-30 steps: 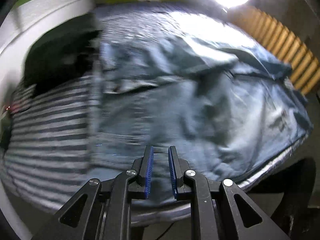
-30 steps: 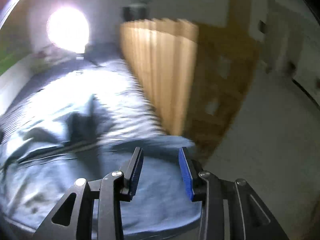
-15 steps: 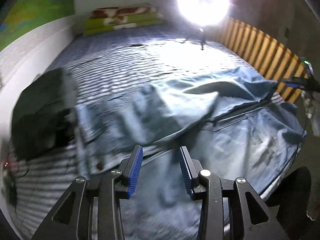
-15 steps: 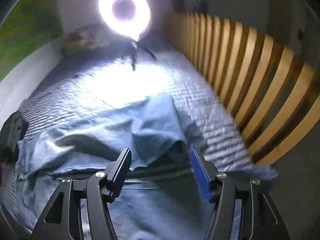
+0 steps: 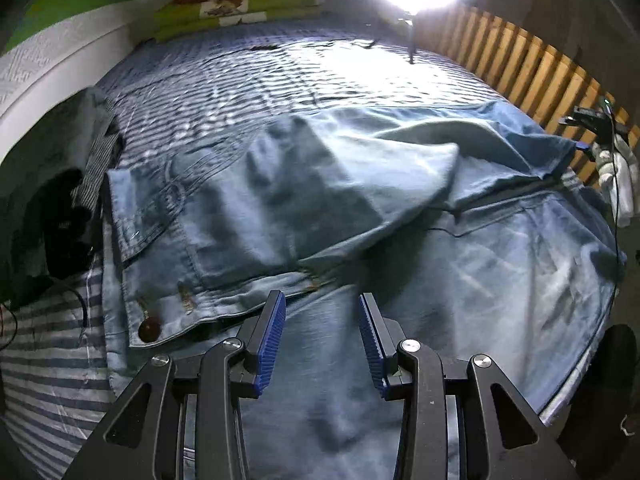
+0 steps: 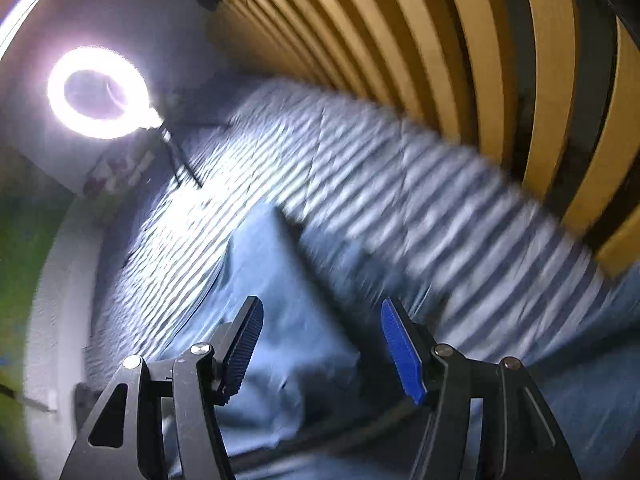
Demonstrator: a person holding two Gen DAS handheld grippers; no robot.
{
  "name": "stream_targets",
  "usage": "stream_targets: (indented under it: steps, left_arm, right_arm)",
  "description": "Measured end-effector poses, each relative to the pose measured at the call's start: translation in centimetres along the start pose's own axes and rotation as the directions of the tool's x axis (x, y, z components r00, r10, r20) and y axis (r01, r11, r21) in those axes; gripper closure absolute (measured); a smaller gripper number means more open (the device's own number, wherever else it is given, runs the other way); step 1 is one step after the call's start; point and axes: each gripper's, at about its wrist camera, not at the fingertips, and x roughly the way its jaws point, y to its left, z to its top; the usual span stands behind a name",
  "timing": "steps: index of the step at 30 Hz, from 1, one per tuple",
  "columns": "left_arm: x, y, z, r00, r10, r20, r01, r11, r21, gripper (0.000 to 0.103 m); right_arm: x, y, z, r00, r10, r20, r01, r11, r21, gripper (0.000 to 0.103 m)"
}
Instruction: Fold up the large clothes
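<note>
**A:** One fold in, by the looks of it. Your jeans [image 5: 320,208] are spread across the near part of the bed [image 5: 280,80], waistband and button toward its left edge, and one leg already lies flopped over the other. So I'd guess you've got the lengthwise fold roughly done, but it's rumpled, and the crosswise folds are all left to do.

**B:** And the tools?

**A:** Your left tool [image 5: 322,346] hangs partly parted just over the denim near the waistband, nothing between the pads. Your right tool [image 6: 322,354] is spread wider, also empty, above the denim leg end [image 6: 272,280] toward the bed's right edge.

**B:** Do the views differ much?

**A:** Yep. The left view gives you the whole garment, the dark clothes pile [image 5: 52,208] at the left edge and the folded blankets [image 5: 240,4] at the far end. The right view is blurry, but only it shows the slatted rail [image 6: 460,60] up close and the ring light [image 6: 98,92] as a ring.
</note>
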Motion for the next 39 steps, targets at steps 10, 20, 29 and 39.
stream_targets:
  steps: [10, 20, 29, 39]
  left_arm:
    - [4.6, 2.3, -2.2, 0.997, -0.026, -0.075, 0.021, 0.998, -0.059, 0.063]
    - [5.3, 1.2, -3.2, 1.0, 0.007, -0.014, -0.007, 1.0, 0.003, 0.047]
    - [5.4, 0.8, -2.6, 0.999, 0.017, -0.033, -0.017, 1.0, 0.004, 0.047]
    - [5.4, 0.8, -2.5, 0.999, 0.024, -0.038, -0.024, 1.0, -0.009, 0.047]
  right_arm:
    - [3.1, 8.0, -9.8, 0.917, 0.138, -0.373, -0.295, 0.866, -0.404, 0.051]
    - [0.9, 1.4, -0.4, 0.987, -0.162, 0.012, 0.154, 0.912, -0.38, 0.049]
    - [8.5, 2.1, -0.5, 0.977, -0.121, -0.177, 0.038, 0.909, -0.414, 0.057]
    - [-8.9, 12.8, 1.6, 0.923, -0.014, 0.385, 0.265, 0.748, -0.609, 0.094]
